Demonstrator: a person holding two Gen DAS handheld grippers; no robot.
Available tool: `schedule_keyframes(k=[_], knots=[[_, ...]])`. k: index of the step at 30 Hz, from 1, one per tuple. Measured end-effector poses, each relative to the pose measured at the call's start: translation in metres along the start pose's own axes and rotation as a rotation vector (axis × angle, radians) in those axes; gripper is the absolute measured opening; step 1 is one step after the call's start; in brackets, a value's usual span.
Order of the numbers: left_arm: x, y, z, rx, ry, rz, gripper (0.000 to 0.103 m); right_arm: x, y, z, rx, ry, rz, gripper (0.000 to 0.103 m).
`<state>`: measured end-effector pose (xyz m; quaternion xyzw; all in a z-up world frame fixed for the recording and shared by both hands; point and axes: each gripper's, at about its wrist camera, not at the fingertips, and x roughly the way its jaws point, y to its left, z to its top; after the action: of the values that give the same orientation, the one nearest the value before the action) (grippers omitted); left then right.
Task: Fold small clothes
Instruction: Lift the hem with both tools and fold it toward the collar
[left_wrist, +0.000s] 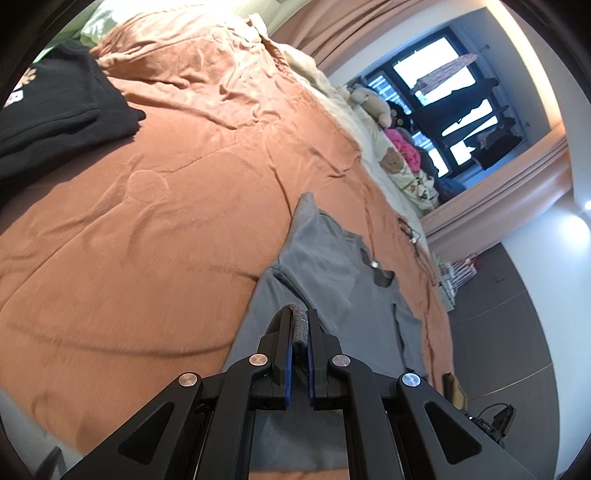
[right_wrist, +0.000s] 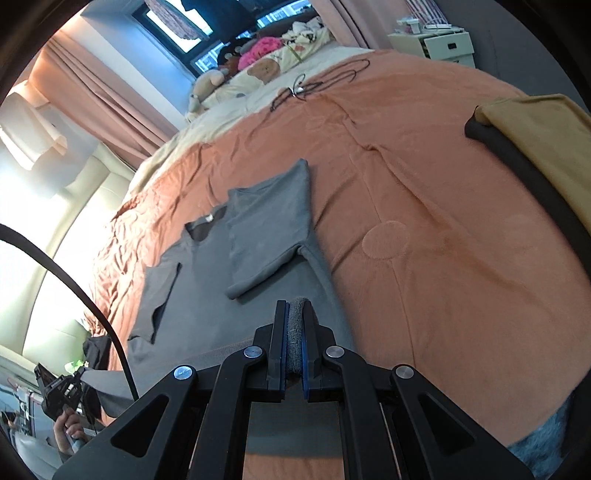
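The grey T-shirt (left_wrist: 325, 258) lies flat on the bed's orange blanket (left_wrist: 166, 221), its sleeves already folded inward. The left gripper (left_wrist: 300, 325) is clamped on a bunch of the shirt's hem, and the right gripper (right_wrist: 295, 314) also pinches the hem. The cloth looks light and soft — I judge it will sag, so holding both hem corners is best. Only the left view shows a black garment (left_wrist: 62, 107) beyond the shirt; only the right view shows a yellow cloth (right_wrist: 546, 140).
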<state>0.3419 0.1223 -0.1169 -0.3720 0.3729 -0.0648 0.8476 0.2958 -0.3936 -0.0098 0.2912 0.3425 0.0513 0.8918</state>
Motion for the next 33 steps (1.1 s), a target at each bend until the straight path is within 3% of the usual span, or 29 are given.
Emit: schedule_keyframes(k=[10,21,33], knots=[[0.056,-0.017,0.038,0.037,0.047,0.056,0.005,0.060,-0.005,0.041,0.007,0.050,-0.027,0.002],[0.101,-0.048,0.088,0.120,0.045,0.136,0.005,0.083,0.011,0.084,-0.044,0.032,-0.043,0.002],[0.180,-0.027,0.109,0.139,0.113,0.217,0.007,0.143,0.020,0.108,-0.074,0.055,-0.134,0.004]])
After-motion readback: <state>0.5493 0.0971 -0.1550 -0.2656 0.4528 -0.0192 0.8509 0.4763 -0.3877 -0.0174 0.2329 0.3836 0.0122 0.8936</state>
